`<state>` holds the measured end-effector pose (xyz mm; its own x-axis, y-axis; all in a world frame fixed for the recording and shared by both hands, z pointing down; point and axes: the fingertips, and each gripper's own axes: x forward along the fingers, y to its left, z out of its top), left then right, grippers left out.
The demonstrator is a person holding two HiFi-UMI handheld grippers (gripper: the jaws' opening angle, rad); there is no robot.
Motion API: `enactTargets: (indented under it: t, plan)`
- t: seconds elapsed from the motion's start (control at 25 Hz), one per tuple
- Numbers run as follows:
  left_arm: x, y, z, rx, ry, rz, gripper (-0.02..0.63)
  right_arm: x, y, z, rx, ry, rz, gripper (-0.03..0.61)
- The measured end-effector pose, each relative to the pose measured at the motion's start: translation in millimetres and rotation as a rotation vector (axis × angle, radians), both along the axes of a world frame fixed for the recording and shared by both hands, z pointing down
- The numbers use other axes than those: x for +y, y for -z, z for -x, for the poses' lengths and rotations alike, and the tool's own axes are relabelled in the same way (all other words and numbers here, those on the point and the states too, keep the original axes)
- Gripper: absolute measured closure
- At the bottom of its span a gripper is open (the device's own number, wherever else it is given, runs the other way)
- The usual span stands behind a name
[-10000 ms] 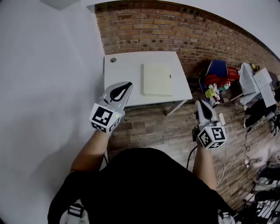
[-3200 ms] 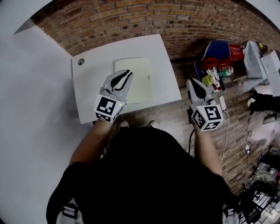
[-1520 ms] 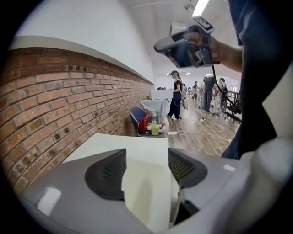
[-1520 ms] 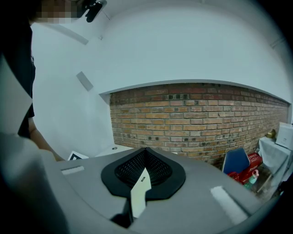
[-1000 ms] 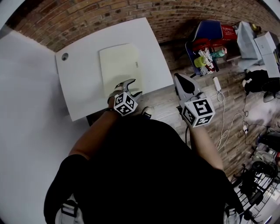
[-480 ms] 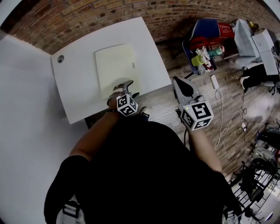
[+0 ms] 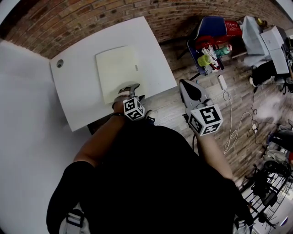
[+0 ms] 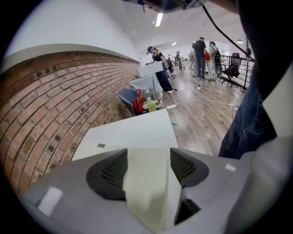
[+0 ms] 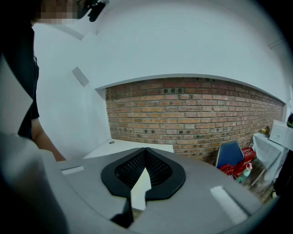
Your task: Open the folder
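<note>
Brick wall (image 7: 91,13) across the top of the head view, wooden floor (image 7: 238,82) down the right, a white table (image 7: 78,100) at upper left against the wall.

On the right half of that table: the cream folder (image 7: 114,66), lying flat, with a small dark label (image 7: 136,67) near its right edge.

At the folder's near edge, left of frame centre: the left gripper (image 7: 132,87), tipped down over it. Jaws released and standing well apart in the left gripper view, the folder's cream near edge filling the gap between them and running away up the frame. Cannot tell whether either jaw touches the cover.

Further right, off the table and over the floor: the right gripper (image 7: 184,84), well apart from the folder. Jaws clenched tip to tip in the right gripper view, nothing held, only a sliver of white table seen through the slit lower down.

Near the table's far left corner, a small round grommet (image 7: 60,64).

At upper right of the head view, a blue seat (image 7: 215,25) with red and green clutter beside it. White cables (image 7: 233,132) on the floor below.

Top centre of the left gripper view: people (image 8: 158,64) standing far off.
</note>
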<state>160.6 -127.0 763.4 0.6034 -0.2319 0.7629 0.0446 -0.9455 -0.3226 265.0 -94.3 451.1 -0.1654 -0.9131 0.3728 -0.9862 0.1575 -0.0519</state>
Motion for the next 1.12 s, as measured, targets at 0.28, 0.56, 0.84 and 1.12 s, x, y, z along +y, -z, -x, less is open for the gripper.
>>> enactTargets:
  t: [0.28, 0.56, 0.84, 1.12]
  plan:
    - [0, 3, 2, 0.027, -0.003, 0.002, 0.386, 0, -2, 2, -0.002, 0.003, -0.002, 0.581]
    - [4, 7, 2, 0.045, -0.014, 0.026, 0.435, -3, -2, 4, -0.009, 0.010, -0.001, 0.582]
    - [11, 11, 3, 0.052, -0.016, 0.055, 0.495, 0, -2, 5, -0.014, 0.015, -0.006, 0.582]
    - [8, 33, 1, 0.118, 0.011, 0.068, 0.535, 1, -1, 5, -0.014, 0.023, -0.006, 0.581]
